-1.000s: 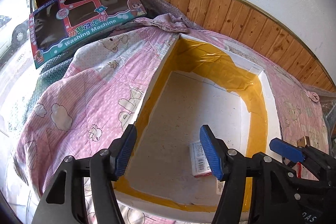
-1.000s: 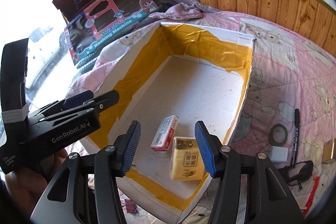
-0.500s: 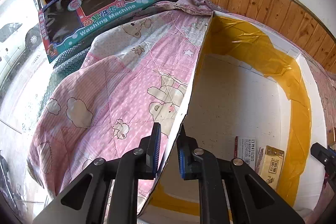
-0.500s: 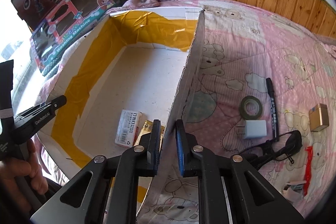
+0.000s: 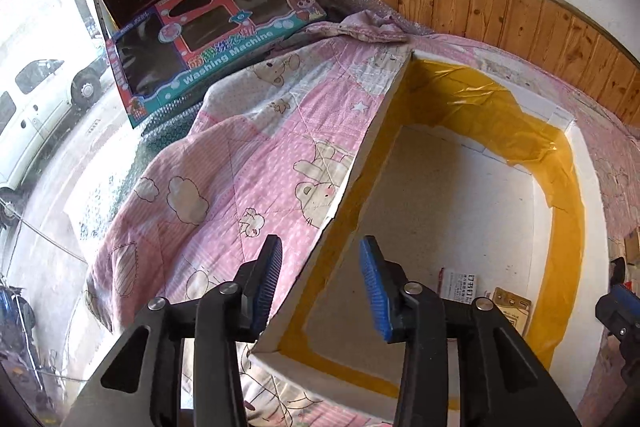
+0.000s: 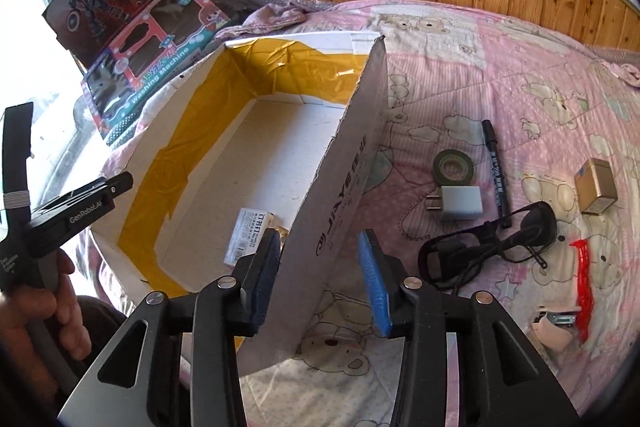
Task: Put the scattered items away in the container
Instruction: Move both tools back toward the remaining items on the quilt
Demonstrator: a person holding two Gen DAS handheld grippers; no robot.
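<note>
While both tongs stand spread astride the box walls, you grip nothing: the left tongs (image 5: 320,287) straddle the left wall of the cardboard box (image 5: 572,211), and the right tongs (image 6: 320,283) straddle its right wall, which leans outward. That wall is thin card, light and floppy, so it probably bends under a pinch. Two small packets (image 6: 250,235) already lie on the box floor. To the right, loose on the bed quilt (image 6: 460,59), wait a tape roll (image 6: 454,167), a white charger (image 6: 460,203), a black pen (image 6: 496,171), a tangled black cable (image 6: 488,243) and a small gold box (image 6: 596,187). Take the charger across its flat sides; the pen is likely slippery, so pinch it mid-barrel.
</note>
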